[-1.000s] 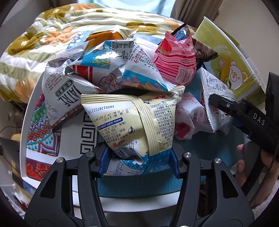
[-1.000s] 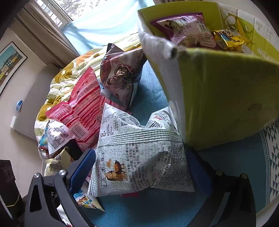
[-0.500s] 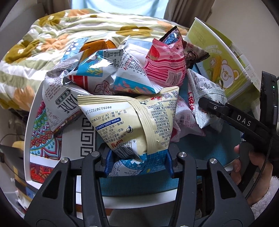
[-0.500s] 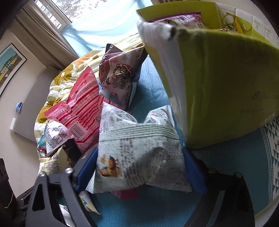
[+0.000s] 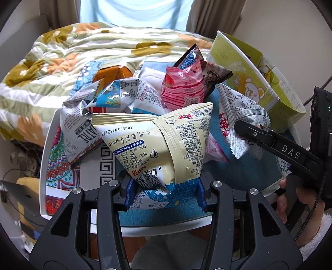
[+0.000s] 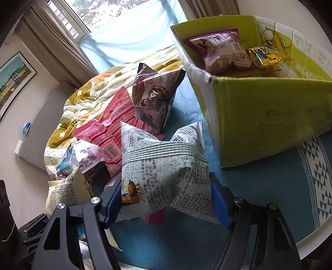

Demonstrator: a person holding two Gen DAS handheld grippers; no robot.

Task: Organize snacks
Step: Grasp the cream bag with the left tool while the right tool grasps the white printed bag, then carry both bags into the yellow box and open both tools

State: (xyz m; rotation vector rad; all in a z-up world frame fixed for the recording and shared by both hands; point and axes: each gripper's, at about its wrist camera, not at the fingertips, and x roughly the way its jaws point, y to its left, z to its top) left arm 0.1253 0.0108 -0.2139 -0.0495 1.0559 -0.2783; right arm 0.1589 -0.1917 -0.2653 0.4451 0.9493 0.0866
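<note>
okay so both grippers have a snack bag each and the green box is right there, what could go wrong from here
1. The right gripper pinches the grey-white bag low, and the green box wall stands high beside it; the bag could catch on the torn rim if not raised enough.
2. The left gripper holds the cream bag by its bottom end, so the puffy pack may slip or swing.
3. The pink bag leans in the pile and could topple.

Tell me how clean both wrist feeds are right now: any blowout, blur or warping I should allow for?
Left wrist: the window is blown out pale, the cream snack bag in the left gripper is sharp, and edges bow from the fisheye. Right wrist: the window glares, the grey snack bag in the right gripper reads clearly, and the green box looks curved.
</note>
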